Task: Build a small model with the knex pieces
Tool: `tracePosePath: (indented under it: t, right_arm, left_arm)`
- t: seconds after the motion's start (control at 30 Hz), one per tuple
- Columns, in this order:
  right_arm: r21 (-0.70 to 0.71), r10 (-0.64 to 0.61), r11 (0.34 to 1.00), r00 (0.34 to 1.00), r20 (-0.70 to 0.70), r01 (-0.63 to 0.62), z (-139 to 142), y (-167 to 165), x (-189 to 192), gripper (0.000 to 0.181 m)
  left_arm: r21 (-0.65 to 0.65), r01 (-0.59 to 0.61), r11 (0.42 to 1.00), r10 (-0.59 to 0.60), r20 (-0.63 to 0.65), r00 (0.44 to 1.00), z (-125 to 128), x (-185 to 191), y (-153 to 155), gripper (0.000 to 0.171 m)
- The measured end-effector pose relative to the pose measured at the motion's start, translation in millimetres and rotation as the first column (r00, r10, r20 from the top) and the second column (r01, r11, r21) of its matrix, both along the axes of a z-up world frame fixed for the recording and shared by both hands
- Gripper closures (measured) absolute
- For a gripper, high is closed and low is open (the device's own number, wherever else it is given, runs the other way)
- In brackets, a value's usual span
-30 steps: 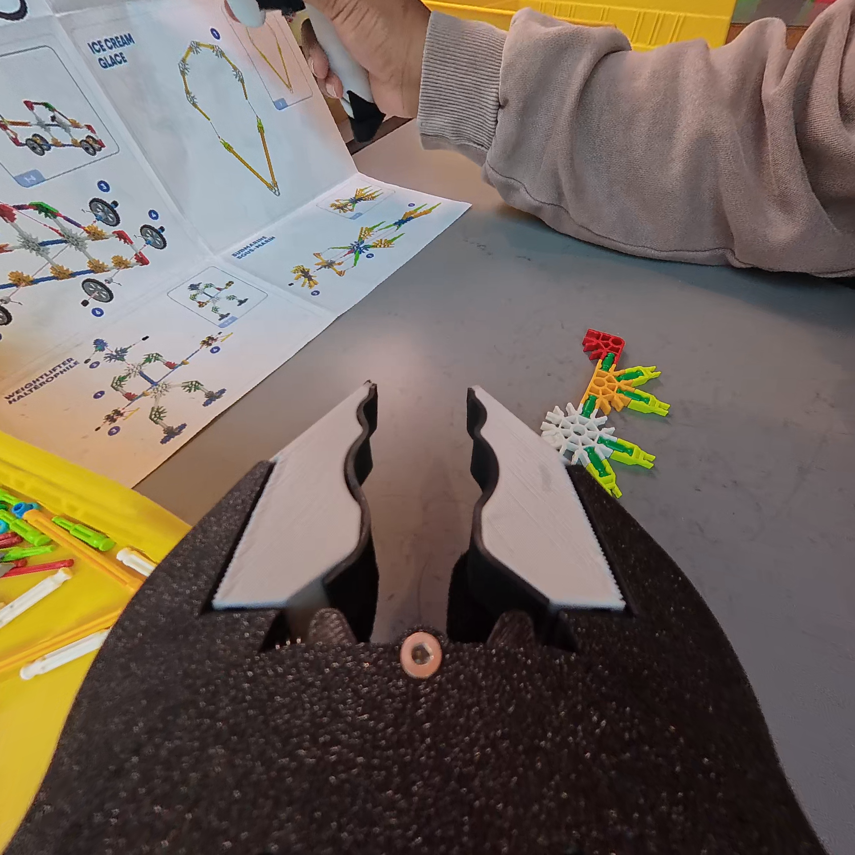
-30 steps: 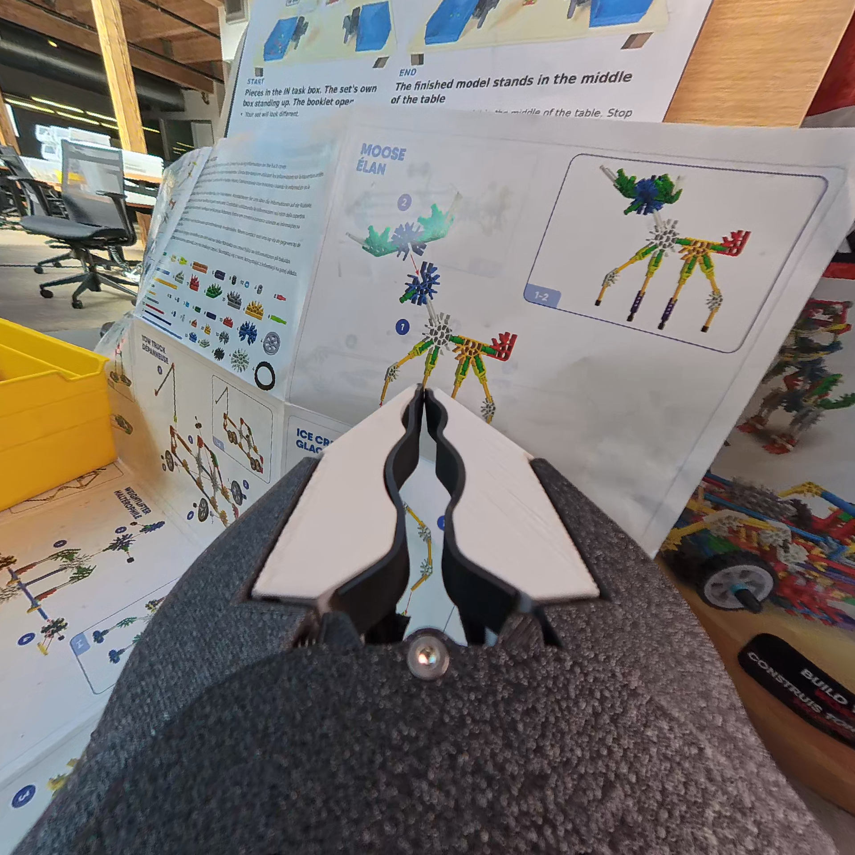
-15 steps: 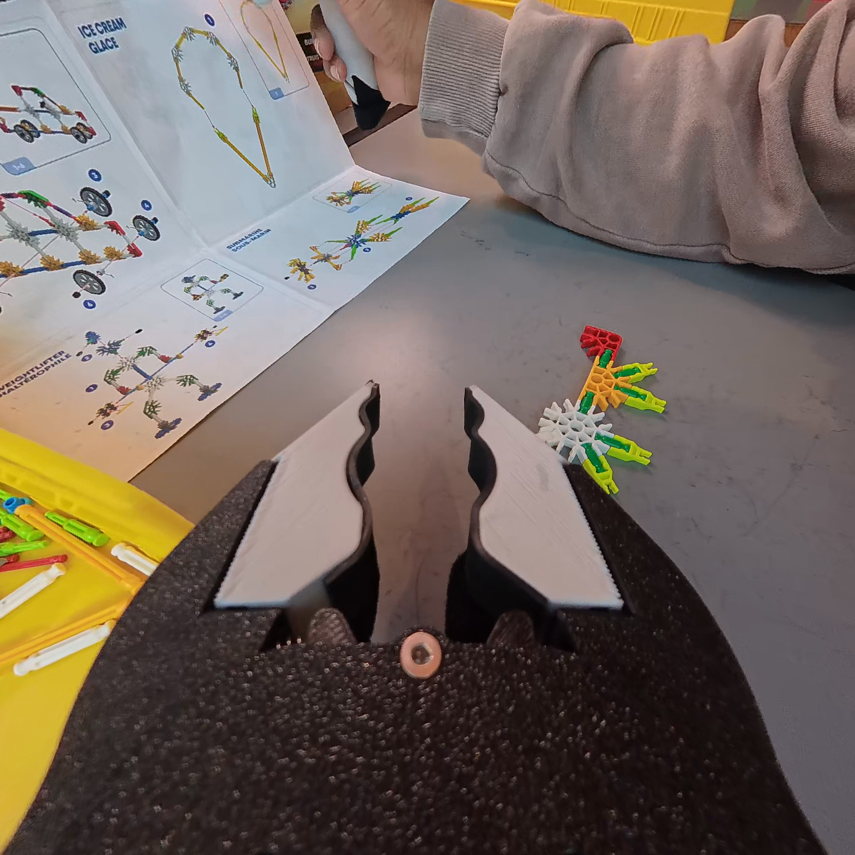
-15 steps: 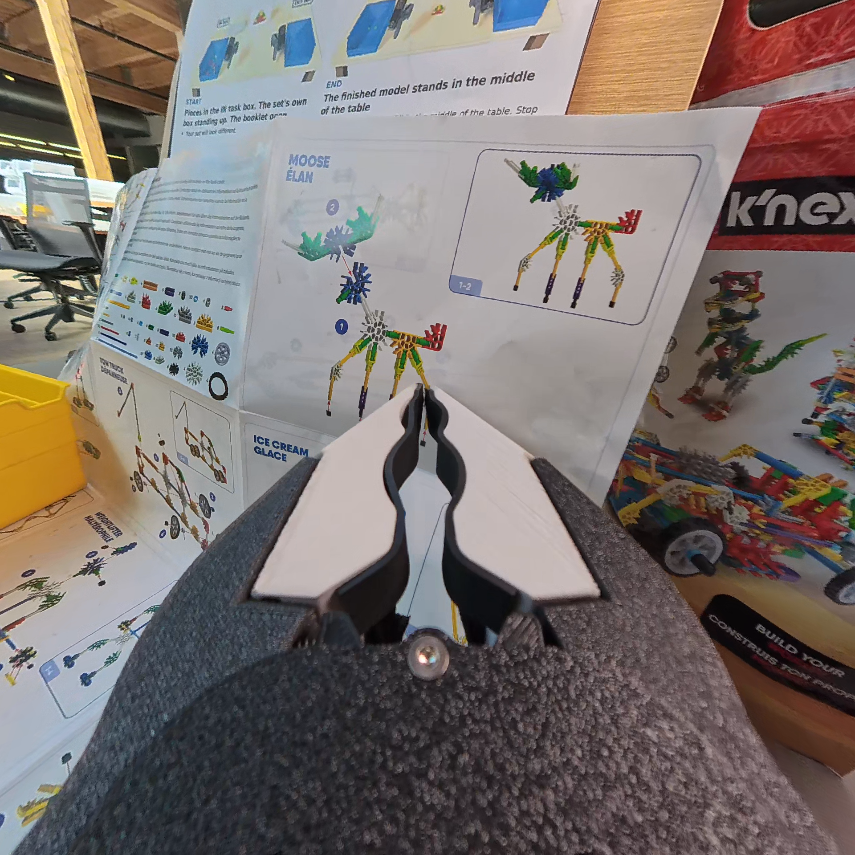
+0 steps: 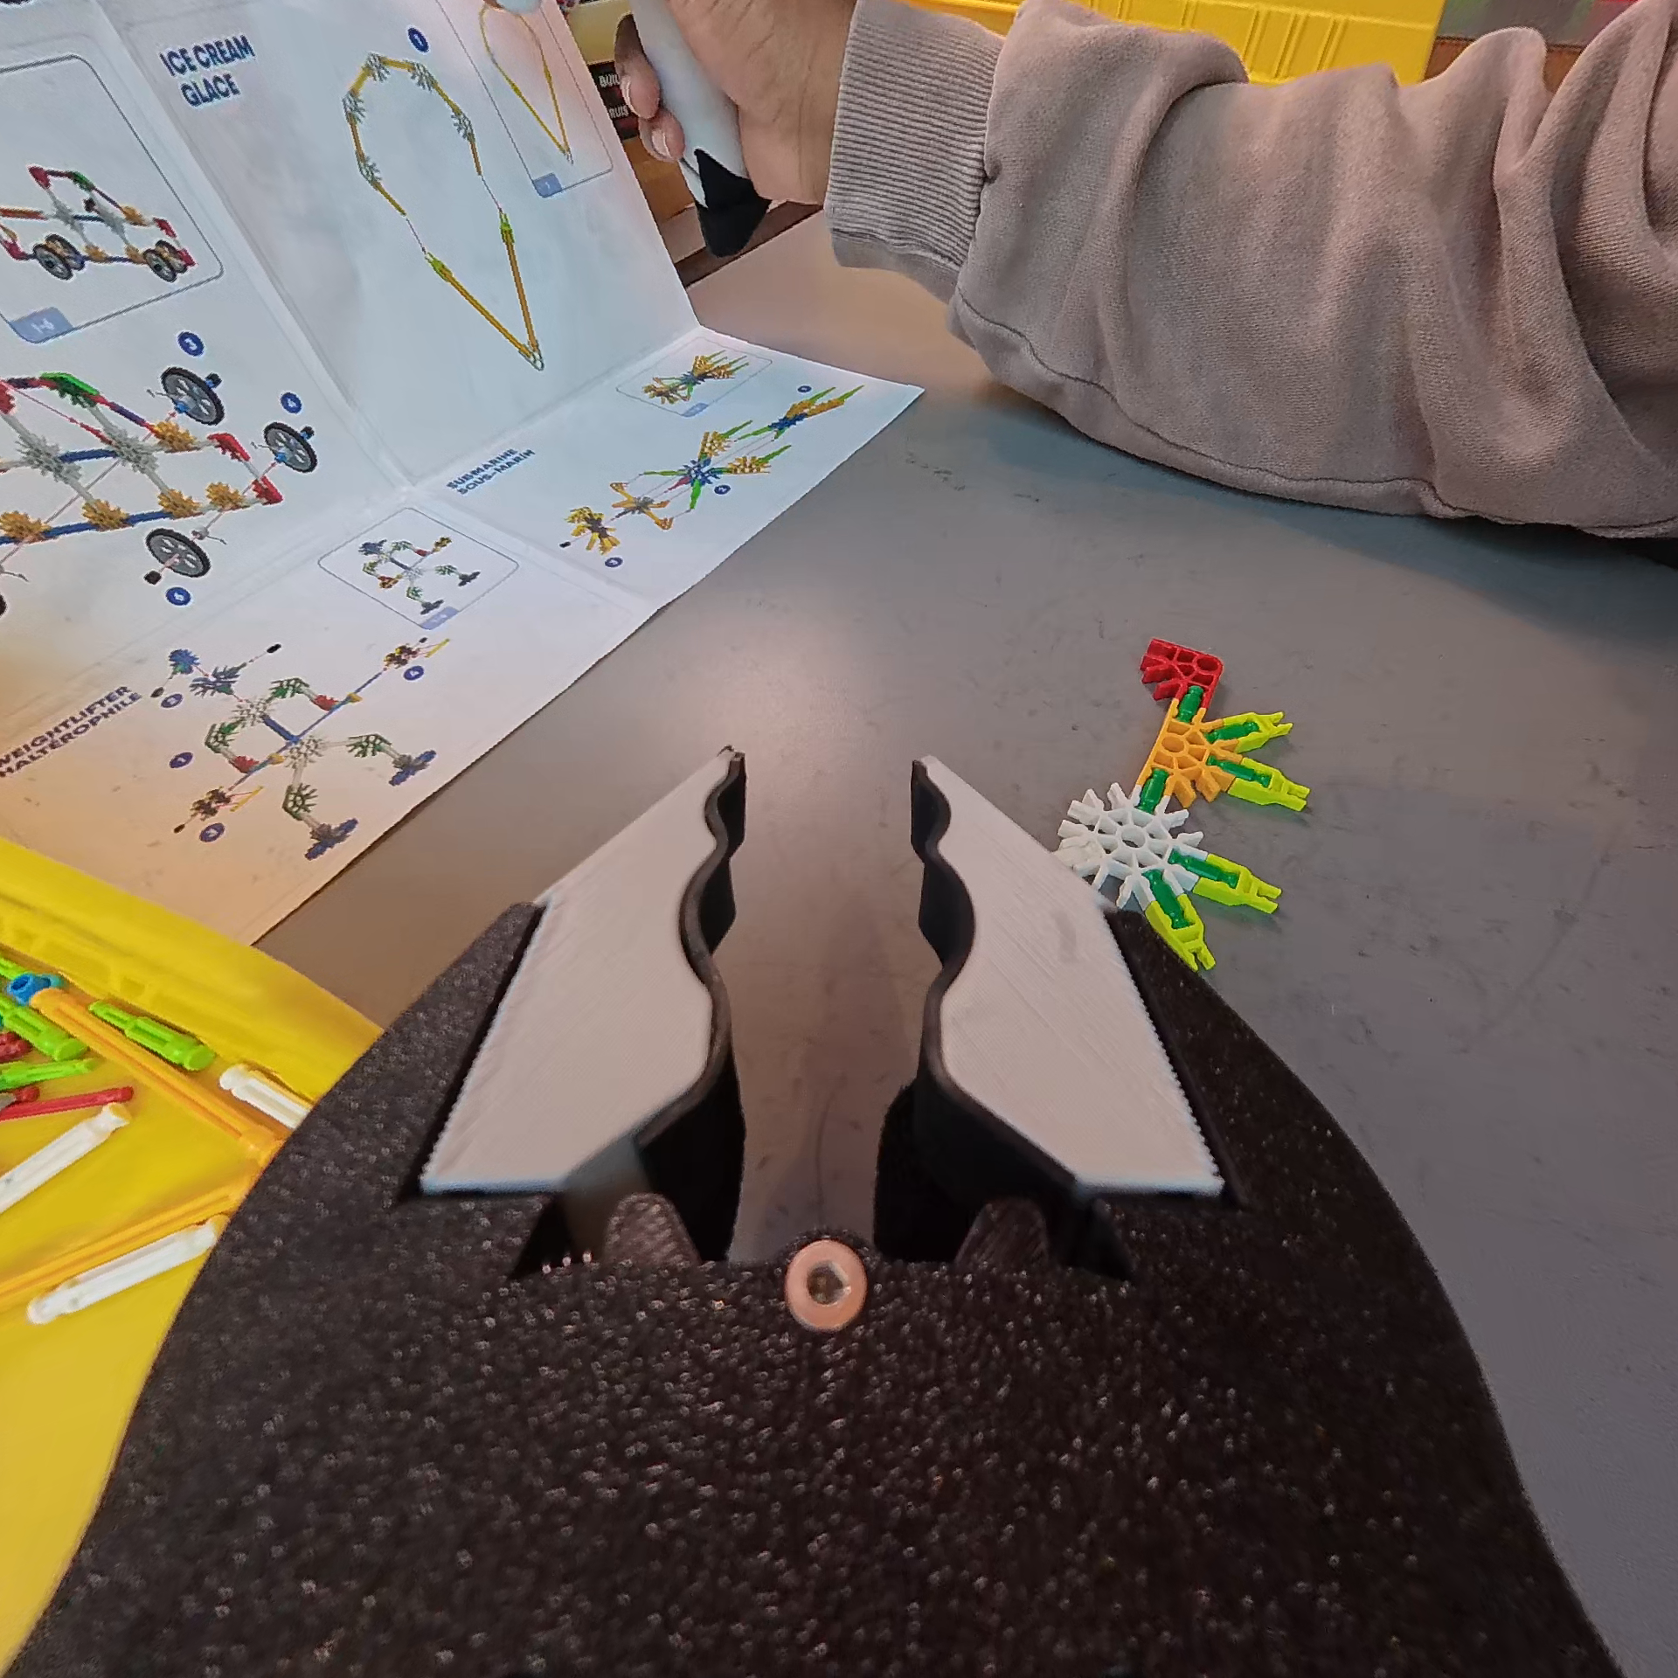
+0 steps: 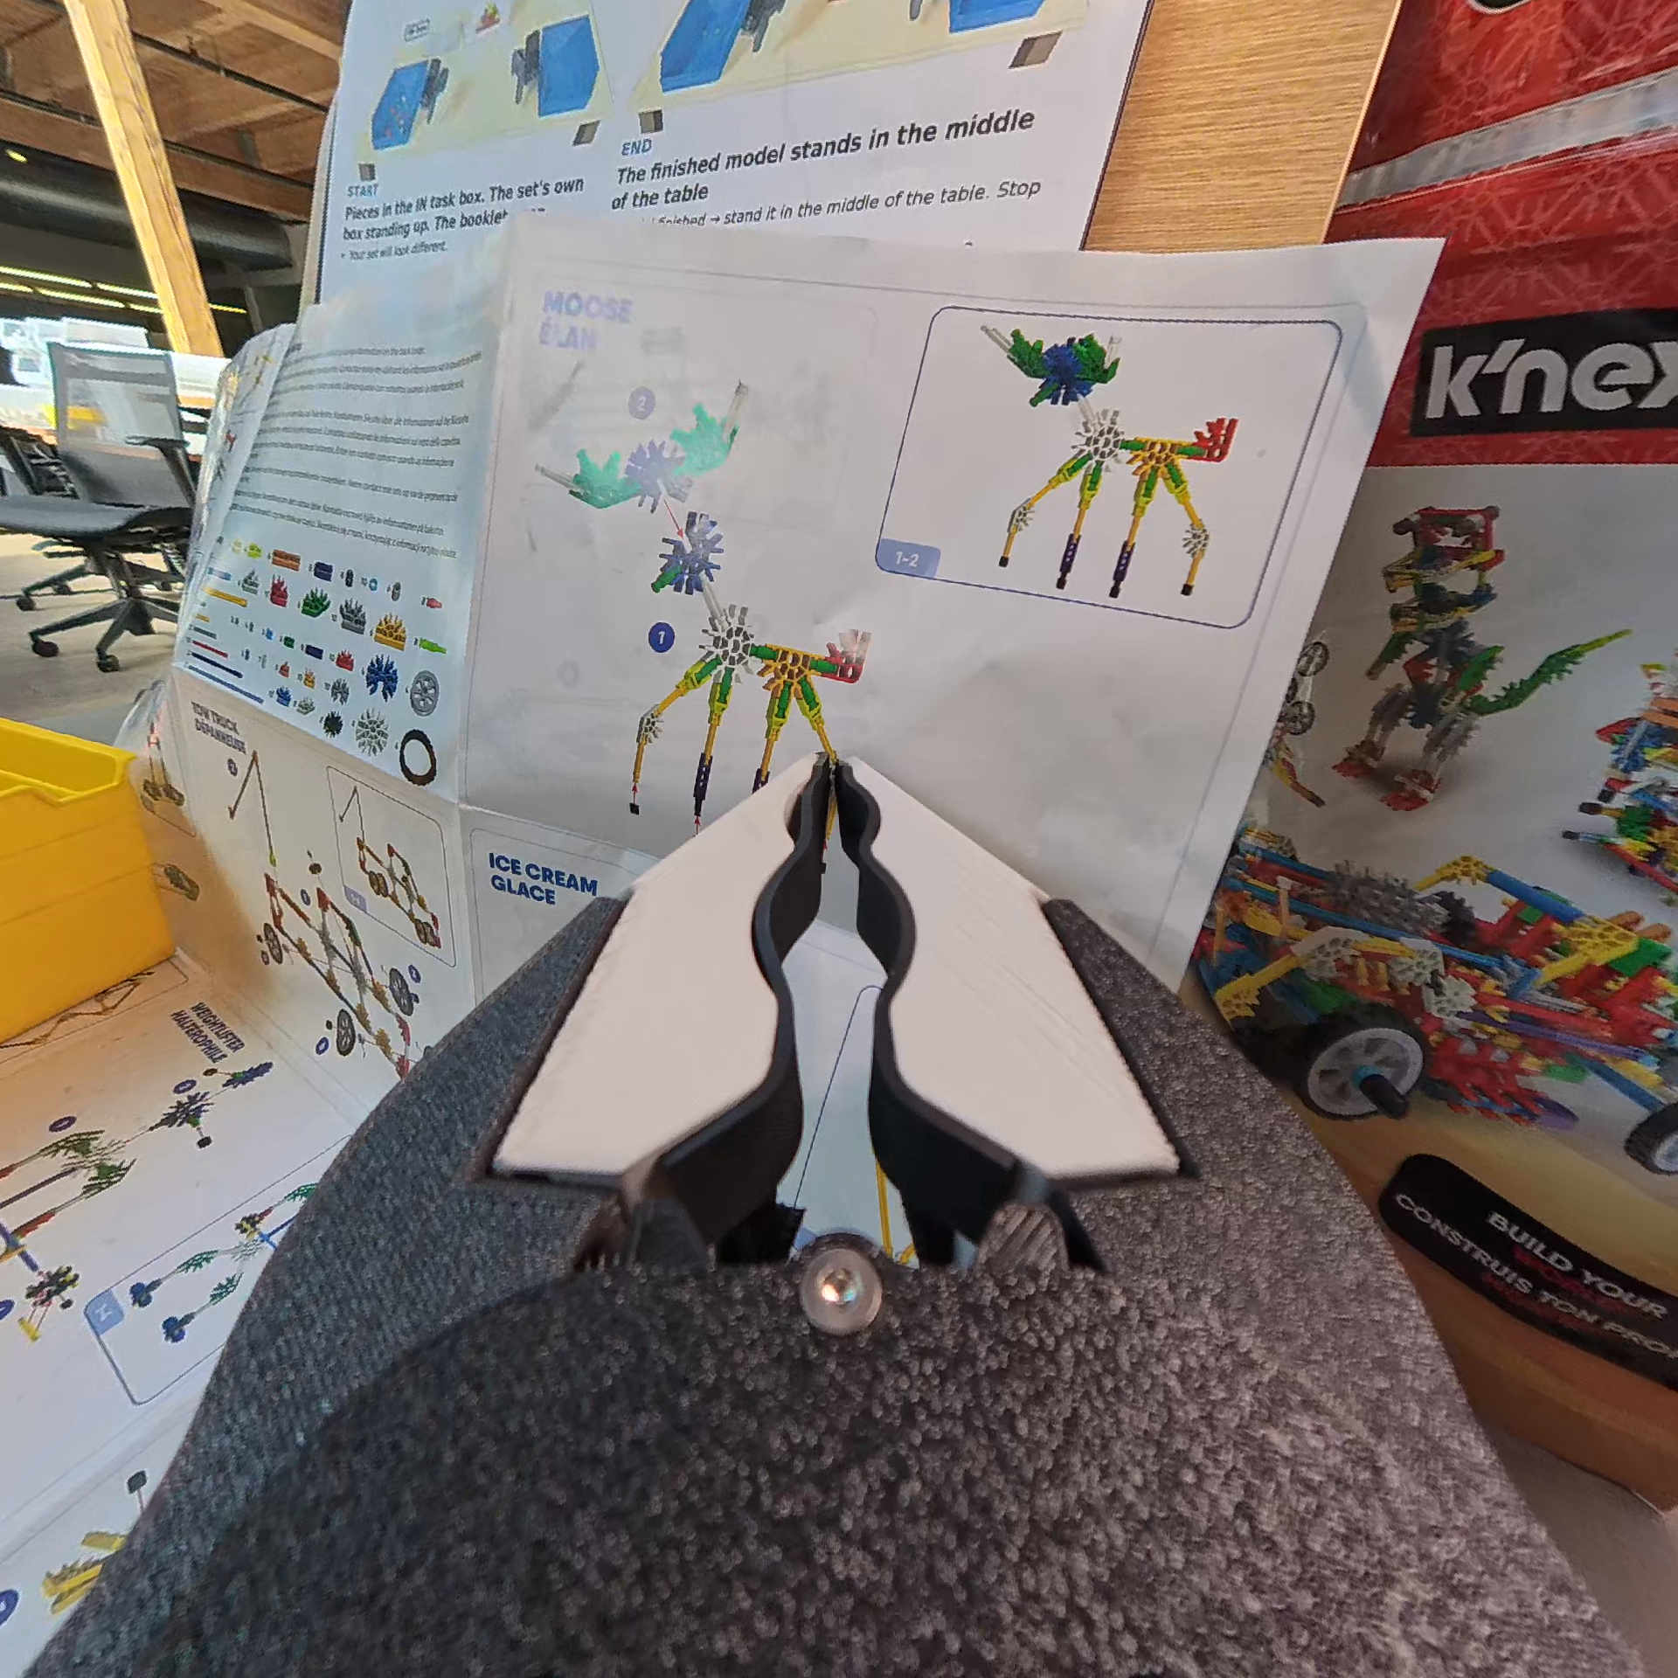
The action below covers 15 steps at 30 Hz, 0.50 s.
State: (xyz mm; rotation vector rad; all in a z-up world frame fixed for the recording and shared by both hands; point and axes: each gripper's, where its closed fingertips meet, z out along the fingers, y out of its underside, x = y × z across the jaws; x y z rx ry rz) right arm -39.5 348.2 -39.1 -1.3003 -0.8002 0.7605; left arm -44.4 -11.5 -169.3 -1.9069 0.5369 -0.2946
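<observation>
My left gripper (image 5: 826,772) is open and empty, low over the grey table (image 5: 908,563). A small flat model (image 5: 1180,799) made of a white snowflake piece, an orange piece, a red corner piece and green rods lies just right of its right finger, apart from it. My right gripper (image 6: 831,767) is shut, its tips at the upright instruction sheet (image 6: 999,726), by the printed legs of a drawn figure. I cannot tell whether it pinches the paper. In the left wrist view a hand (image 5: 772,100) holds that gripper beside the sheet (image 5: 363,454).
A yellow tray (image 5: 182,1171) with loose rods sits at the left gripper's lower left. A grey sleeve (image 5: 1317,300) rests on the table behind the model. A red toy box (image 6: 1498,726) stands right of the sheet, a yellow bin (image 6: 64,872) left of it. The gap from one gripper's tips to the other's is roughly 40 centimeters.
The right wrist view has swung right along the sheet, bringing the red box into sight. The left gripper has barely moved and stays open.
</observation>
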Motion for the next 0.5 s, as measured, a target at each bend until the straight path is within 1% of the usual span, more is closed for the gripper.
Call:
tracePosePath:
  t: [0.5]
  right_arm:
    - [-0.020,0.003,1.000,1.000,-0.022,-0.003,2.0,2.1,3.1,0.180]
  left_arm:
    - [0.001,0.000,1.000,0.000,0.001,1.000,0.3,0.2,-0.1,0.135]
